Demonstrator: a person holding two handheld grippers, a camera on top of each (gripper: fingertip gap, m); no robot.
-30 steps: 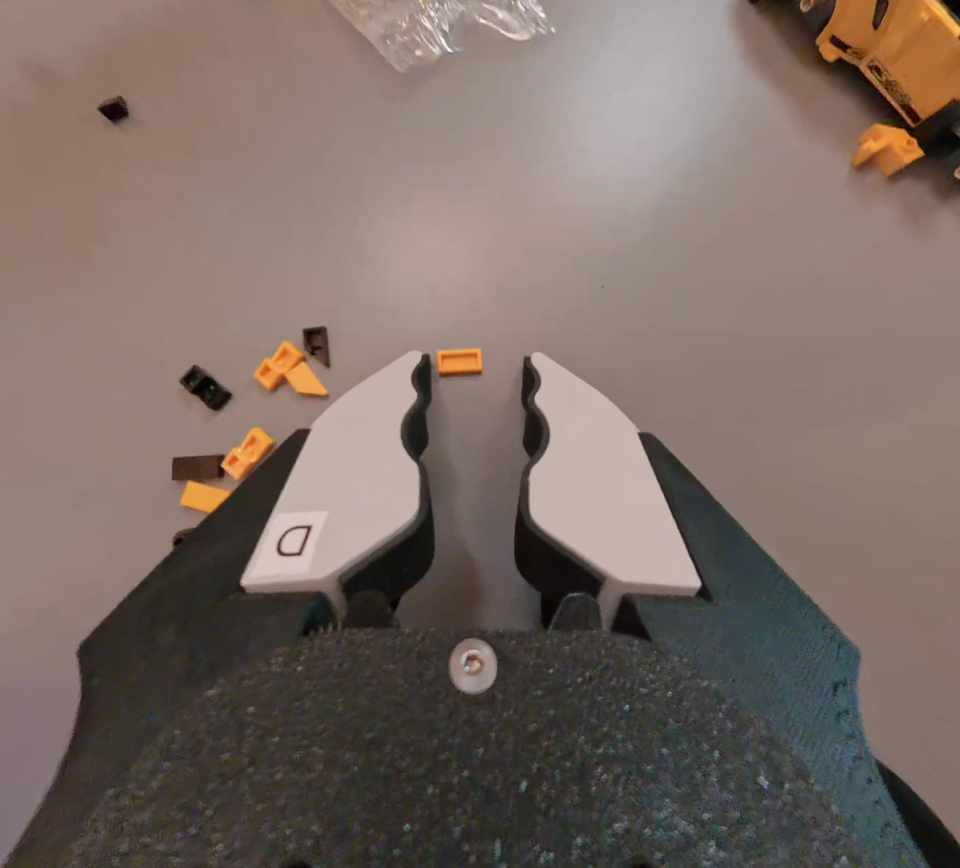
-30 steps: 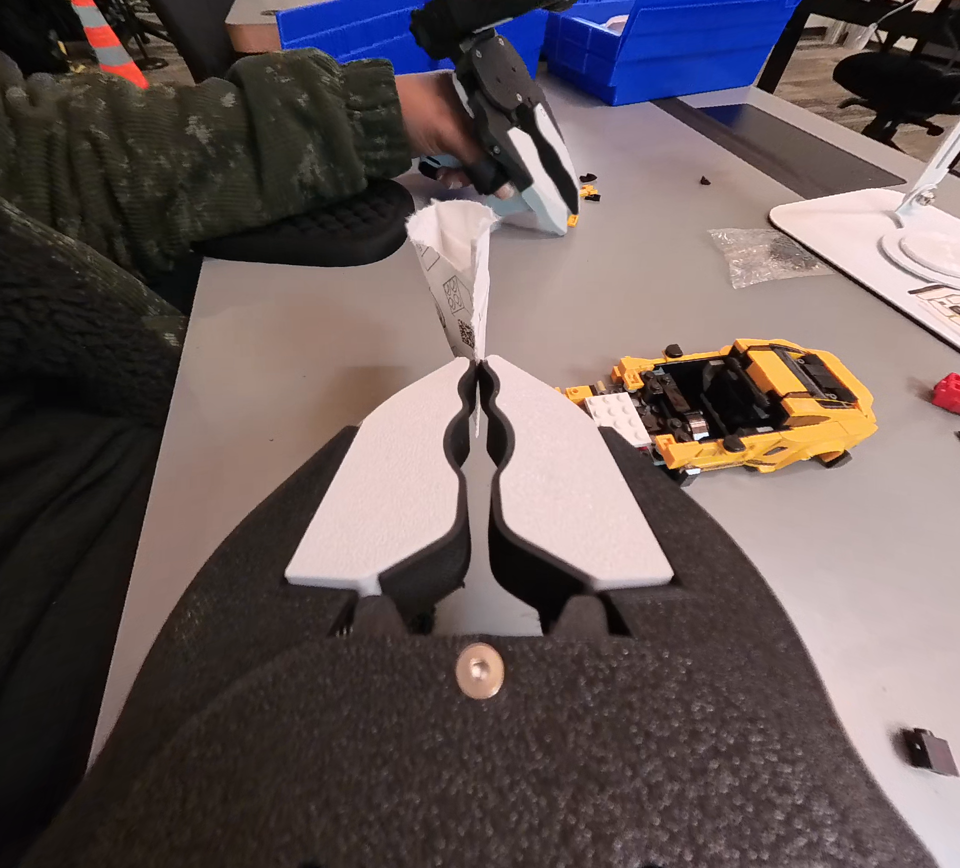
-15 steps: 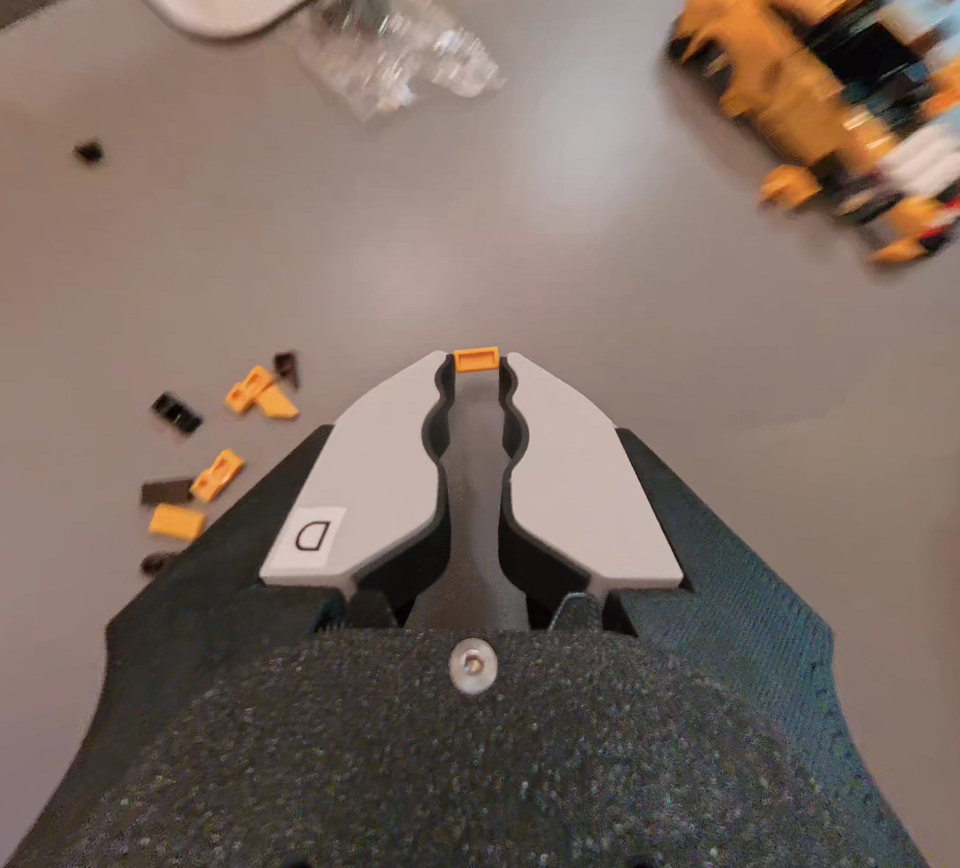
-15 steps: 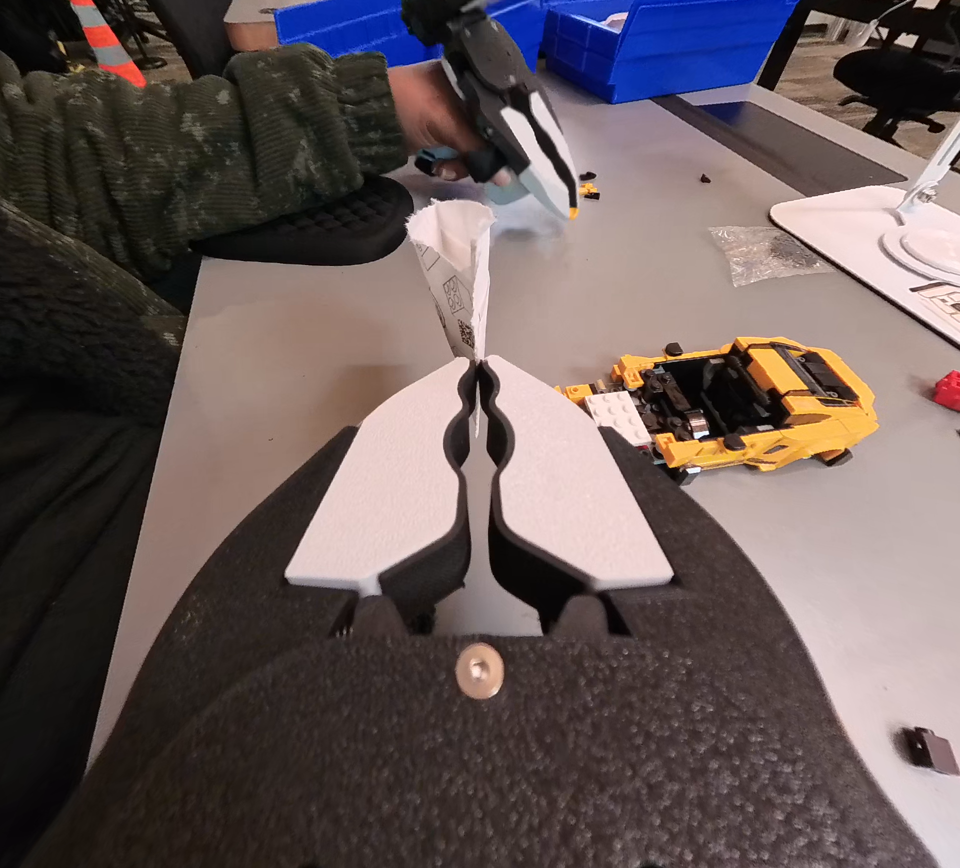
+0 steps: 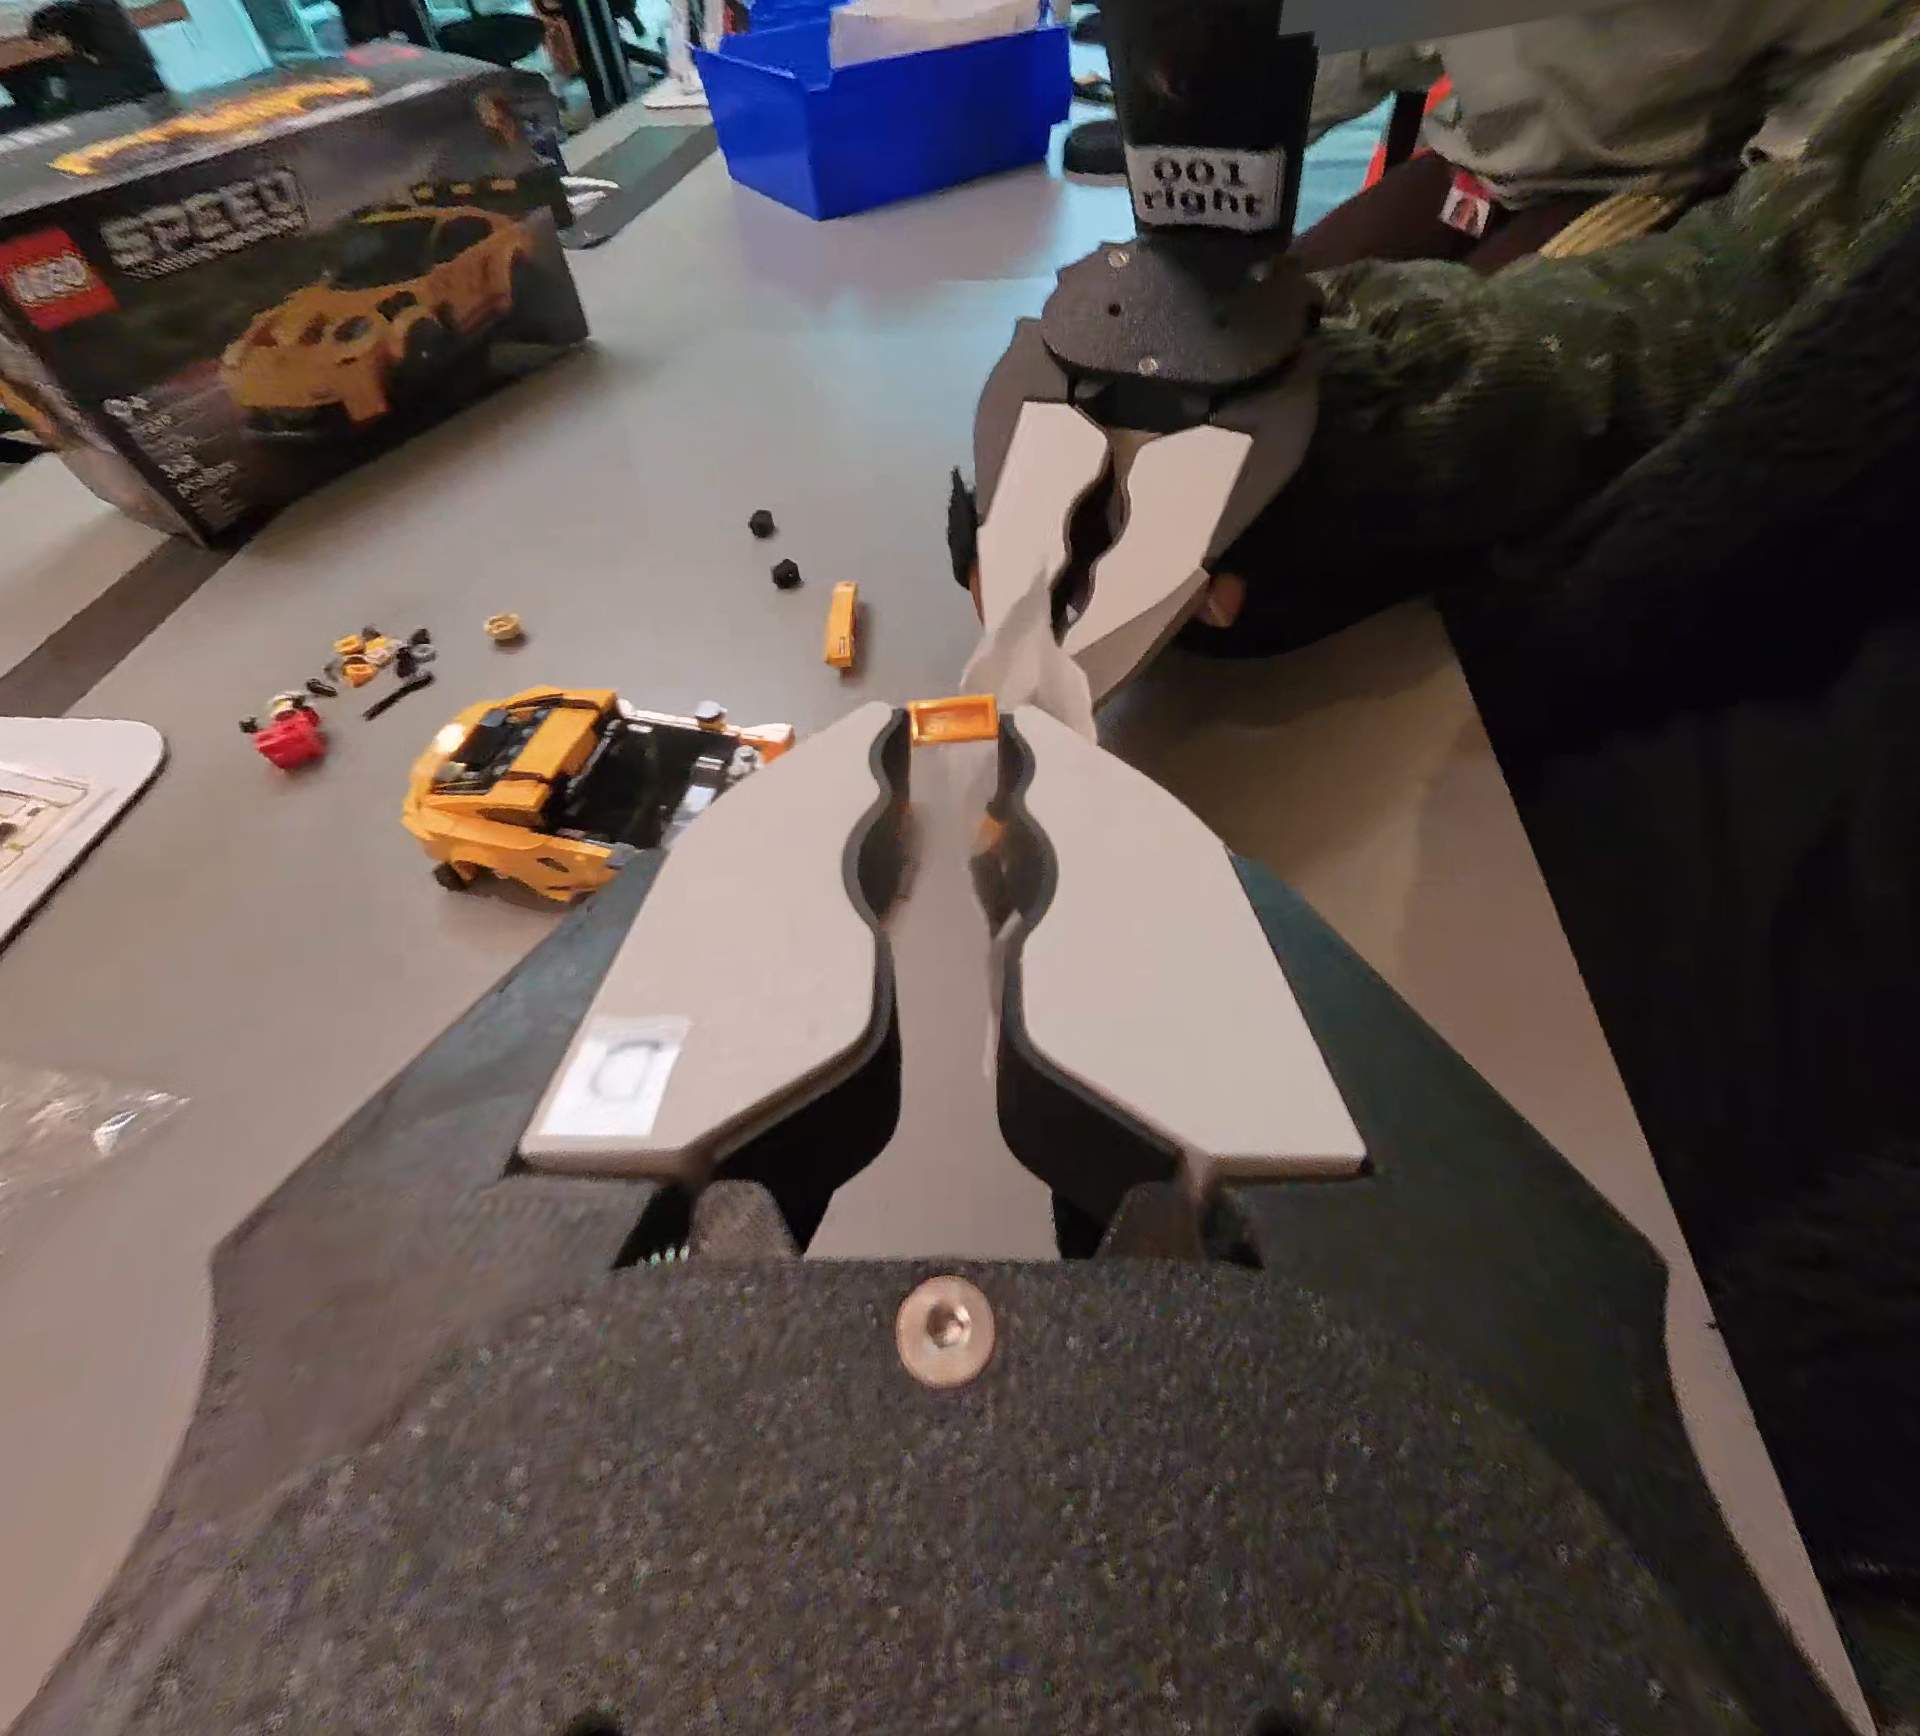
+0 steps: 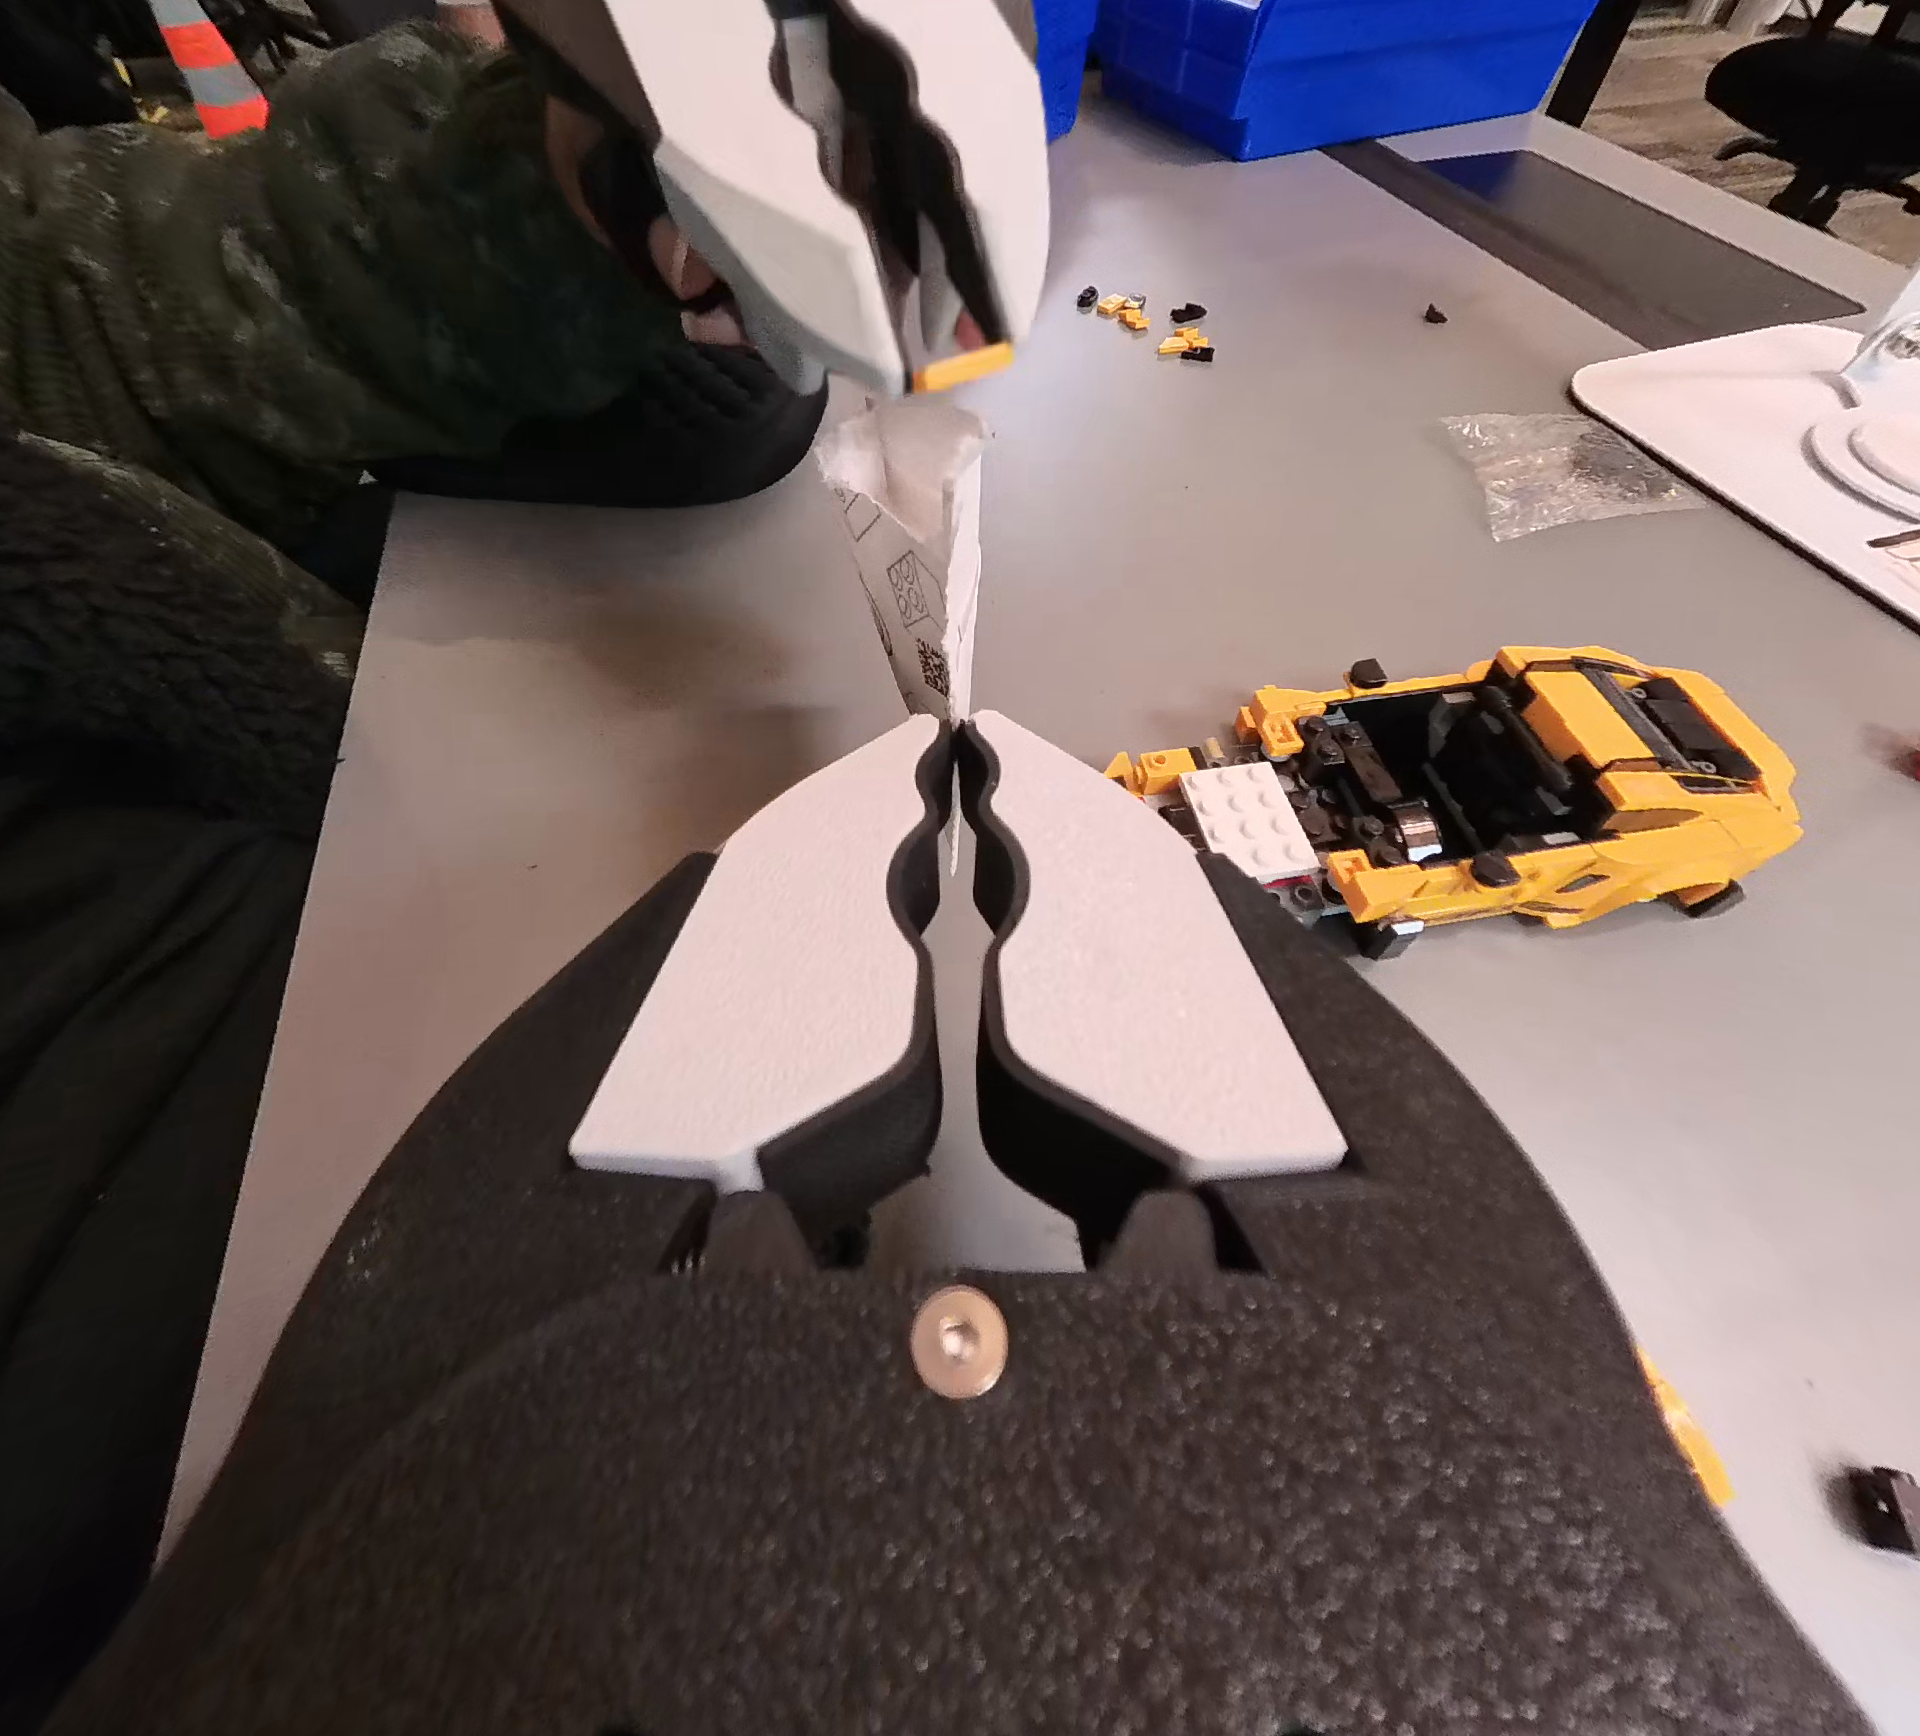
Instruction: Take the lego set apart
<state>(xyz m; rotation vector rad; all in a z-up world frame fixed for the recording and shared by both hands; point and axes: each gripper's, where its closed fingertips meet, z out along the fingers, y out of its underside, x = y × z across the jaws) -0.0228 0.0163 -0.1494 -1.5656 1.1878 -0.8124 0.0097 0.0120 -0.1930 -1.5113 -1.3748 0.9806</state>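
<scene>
Layout on the table [image 6: 1299, 460]

In the right wrist view the paper bag [image 6: 920, 564] stands pinched in the right gripper [image 6: 956, 730]; the left gripper [image 6: 951, 361] hangs just above its mouth; the lego car [image 6: 1507, 782] lies to the right; loose pieces [image 6: 1153, 325] lie farther back.

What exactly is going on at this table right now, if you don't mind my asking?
A person is dismantling a yellow lego car with two handheld grippers. The left gripper pinches a small orange tile just above a white paper bag, which the right gripper holds open-end up. The car sits partly stripped nearby.
</scene>
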